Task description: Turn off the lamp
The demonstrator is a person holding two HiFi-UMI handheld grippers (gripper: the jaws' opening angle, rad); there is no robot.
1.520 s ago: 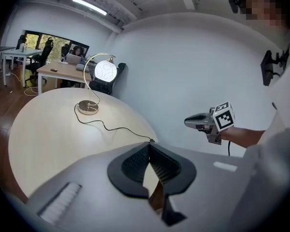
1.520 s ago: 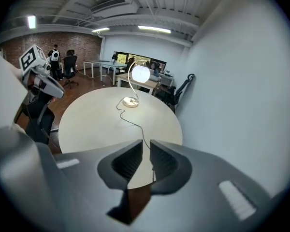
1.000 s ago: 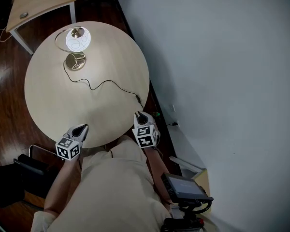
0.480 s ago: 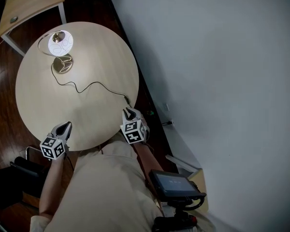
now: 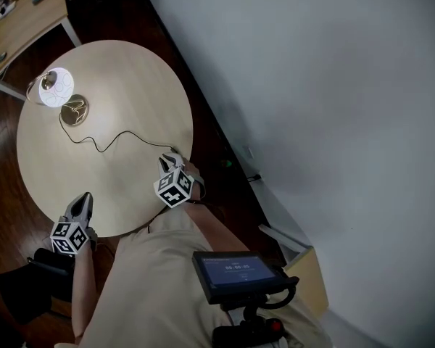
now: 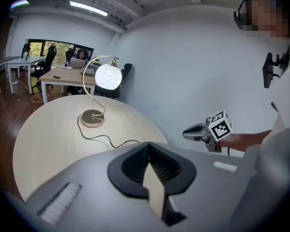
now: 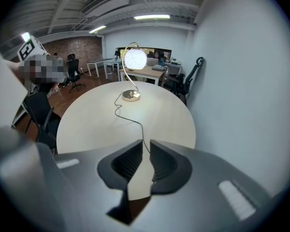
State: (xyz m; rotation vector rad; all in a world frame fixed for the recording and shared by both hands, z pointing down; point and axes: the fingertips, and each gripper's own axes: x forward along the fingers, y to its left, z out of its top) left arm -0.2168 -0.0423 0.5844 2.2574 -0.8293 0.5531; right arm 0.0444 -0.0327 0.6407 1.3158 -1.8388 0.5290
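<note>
Head view: lamp (image 5: 56,88) near table (image 5: 130,85) edge

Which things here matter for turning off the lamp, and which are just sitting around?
For the job: lit lamp; its black cord, trailing to the edge of the round table; right gripper, beside that cord end.
Just there: wooden desk beyond the table; screen on a stand; left gripper, far from the lamp.

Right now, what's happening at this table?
A person is at a round table with a gripper in each hand. The lamp is lit on the far side; its cord runs to the edge by the right gripper. That gripper points along the cord, jaws slightly apart, gripping nothing. The left gripper is shut and empty.
</note>
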